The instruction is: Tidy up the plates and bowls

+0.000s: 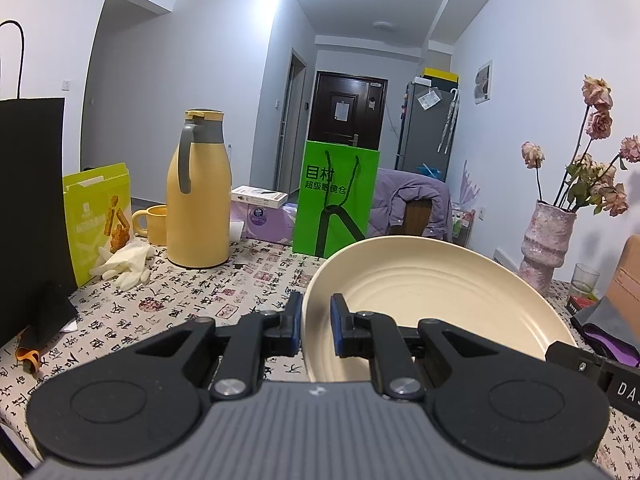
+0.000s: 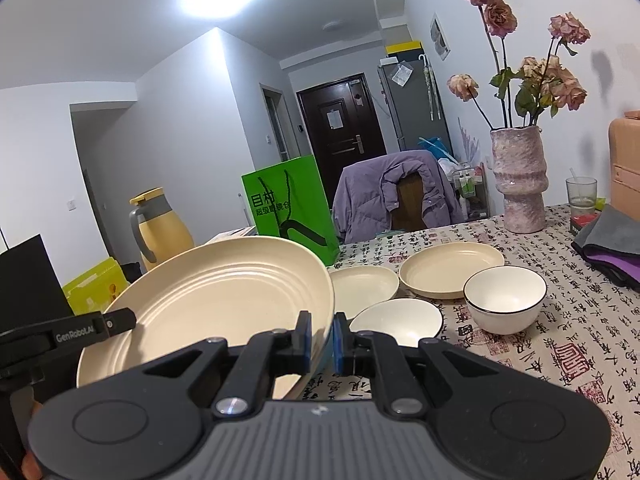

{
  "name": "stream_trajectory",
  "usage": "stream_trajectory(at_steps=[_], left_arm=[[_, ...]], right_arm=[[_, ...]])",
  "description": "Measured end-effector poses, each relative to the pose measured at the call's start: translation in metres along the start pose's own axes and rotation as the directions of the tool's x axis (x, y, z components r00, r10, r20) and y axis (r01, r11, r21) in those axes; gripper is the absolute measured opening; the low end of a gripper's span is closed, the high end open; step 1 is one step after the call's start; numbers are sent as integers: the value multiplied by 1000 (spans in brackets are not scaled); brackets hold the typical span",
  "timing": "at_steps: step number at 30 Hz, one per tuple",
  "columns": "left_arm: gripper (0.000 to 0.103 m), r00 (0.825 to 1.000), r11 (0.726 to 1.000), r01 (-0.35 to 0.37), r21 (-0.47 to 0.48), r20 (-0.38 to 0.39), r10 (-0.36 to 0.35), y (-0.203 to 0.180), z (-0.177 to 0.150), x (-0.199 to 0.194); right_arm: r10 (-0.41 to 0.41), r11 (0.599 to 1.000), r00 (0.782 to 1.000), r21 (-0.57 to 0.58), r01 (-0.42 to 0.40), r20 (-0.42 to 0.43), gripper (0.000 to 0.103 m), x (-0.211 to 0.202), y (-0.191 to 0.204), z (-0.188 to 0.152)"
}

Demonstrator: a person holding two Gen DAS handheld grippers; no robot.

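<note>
A large cream ribbed plate point(image 1: 432, 292) point(image 2: 224, 304) is held tilted above the table, one gripper on each side. My left gripper point(image 1: 316, 312) is shut on its left rim. On the opposite rim my right gripper point(image 2: 321, 332) is shut too, blue pads pinching the edge. Past the plate's right side a small cream plate point(image 2: 364, 290) and a wider cream plate point(image 2: 452, 270) lie on the table. In front of them stand a shallow white bowl point(image 2: 396, 320) and a deeper black-rimmed white bowl point(image 2: 505, 298).
The patterned tablecloth point(image 2: 560, 320) also carries a pink vase point(image 2: 520, 184) of dried roses, a glass point(image 2: 581, 192), folded grey and purple cloths point(image 2: 612, 240), a green paper bag point(image 1: 336, 200), a yellow thermos point(image 1: 198, 192), a yellow mug point(image 1: 154, 224), white gloves point(image 1: 124, 264) and a black bag point(image 1: 32, 200).
</note>
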State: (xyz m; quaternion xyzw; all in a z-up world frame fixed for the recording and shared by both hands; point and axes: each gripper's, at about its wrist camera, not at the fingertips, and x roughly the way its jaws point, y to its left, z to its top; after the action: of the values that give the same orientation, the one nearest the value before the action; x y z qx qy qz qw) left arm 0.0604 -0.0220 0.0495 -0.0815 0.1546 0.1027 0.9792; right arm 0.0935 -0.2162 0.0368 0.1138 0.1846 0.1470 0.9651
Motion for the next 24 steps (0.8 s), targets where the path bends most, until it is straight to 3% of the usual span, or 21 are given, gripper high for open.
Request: stream_trajectory(at_steps=[24], left_arm=[[14, 1000, 1000, 17, 22, -26, -17, -8, -19, 0]], right_arm=[[-15, 1000, 1000, 20, 15, -8, 11, -6, -15, -17]])
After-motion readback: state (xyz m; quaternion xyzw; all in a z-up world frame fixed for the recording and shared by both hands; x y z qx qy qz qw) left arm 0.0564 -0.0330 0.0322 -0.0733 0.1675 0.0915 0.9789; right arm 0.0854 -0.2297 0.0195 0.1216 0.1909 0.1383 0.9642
